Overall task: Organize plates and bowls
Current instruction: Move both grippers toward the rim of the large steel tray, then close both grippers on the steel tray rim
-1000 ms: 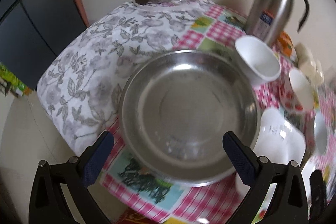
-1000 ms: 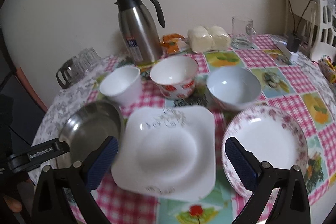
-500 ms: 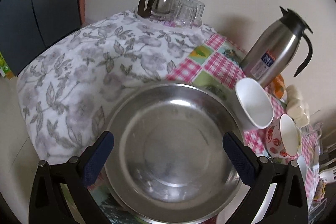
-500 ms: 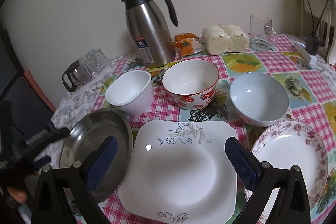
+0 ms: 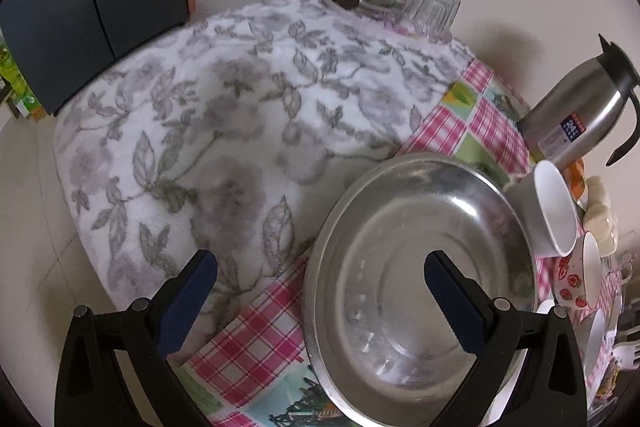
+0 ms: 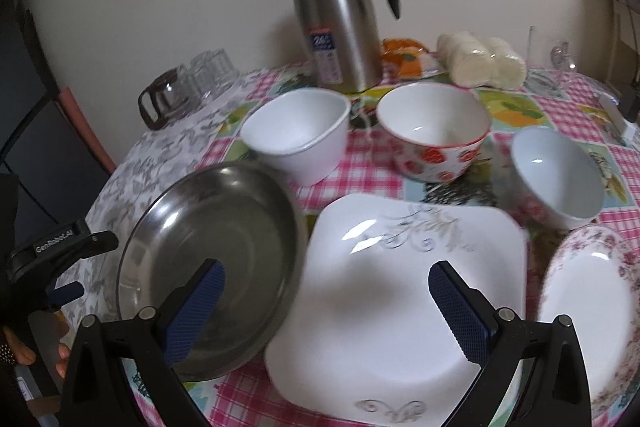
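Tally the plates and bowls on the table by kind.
Steel plate: 1
Square white plate: 1
Floral round plate: 1
Plain white bowls: 2
Strawberry bowl: 1
Total: 6

"GenRobot.AI" on left hand-held gripper [image 6: 66, 291]; "24" on steel thermos [image 6: 338, 23] label.

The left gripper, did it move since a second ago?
Yes. The left gripper swung to its left: the steel basin, once centred between its fingers, now lies off to the right, with the floral cloth filling the view.
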### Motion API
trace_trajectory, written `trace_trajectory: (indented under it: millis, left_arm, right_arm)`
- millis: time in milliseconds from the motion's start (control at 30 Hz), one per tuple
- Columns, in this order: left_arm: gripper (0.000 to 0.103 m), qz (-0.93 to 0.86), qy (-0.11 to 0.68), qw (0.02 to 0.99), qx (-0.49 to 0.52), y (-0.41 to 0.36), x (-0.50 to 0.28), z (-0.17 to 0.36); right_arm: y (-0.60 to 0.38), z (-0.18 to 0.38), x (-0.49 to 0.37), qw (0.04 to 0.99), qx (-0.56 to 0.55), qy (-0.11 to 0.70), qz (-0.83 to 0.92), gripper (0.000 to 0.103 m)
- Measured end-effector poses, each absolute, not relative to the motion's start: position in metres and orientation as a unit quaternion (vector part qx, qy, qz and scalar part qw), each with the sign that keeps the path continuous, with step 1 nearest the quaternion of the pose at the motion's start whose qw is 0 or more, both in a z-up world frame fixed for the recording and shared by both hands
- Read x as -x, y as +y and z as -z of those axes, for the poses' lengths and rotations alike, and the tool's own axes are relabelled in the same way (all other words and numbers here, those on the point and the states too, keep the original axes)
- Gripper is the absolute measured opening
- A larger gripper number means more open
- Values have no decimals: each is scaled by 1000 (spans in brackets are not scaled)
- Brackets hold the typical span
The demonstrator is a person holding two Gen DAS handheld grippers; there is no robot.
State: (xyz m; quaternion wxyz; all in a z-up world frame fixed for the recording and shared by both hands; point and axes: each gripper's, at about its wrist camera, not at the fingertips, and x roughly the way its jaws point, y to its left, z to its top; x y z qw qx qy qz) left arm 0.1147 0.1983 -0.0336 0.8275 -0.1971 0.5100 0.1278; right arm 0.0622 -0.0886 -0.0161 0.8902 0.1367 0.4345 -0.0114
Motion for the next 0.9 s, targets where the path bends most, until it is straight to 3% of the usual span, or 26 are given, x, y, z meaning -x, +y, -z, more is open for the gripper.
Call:
trace_trajectory:
  millis: [100,167,467,700,767,900]
  left_arm:
    - [98,-121,522,819,206,202,-118,44]
    - [86,-114,527,816,210,204,-120,49]
    - [46,-81,539,805,234,200,-124,65]
    - [28,-92,544,797,246,203,-124,74]
    - [22,-103,544,797,241,205,-122,75]
    - [22,-112,545,795,243,208,-119,75]
  right_arm:
    - [-79,21,-64,892,-129,434,9,103]
    - [-74,24,-65,891,-124,436,7,101]
    - [-54,39,-72,880,-130,454,-40,60]
    - [-46,39,-72,882,-122,452,-57,37]
    - [-45,40,-73,881,-124,453,-62,35]
    - [-41,41,-73,878,-122,457,-70,32]
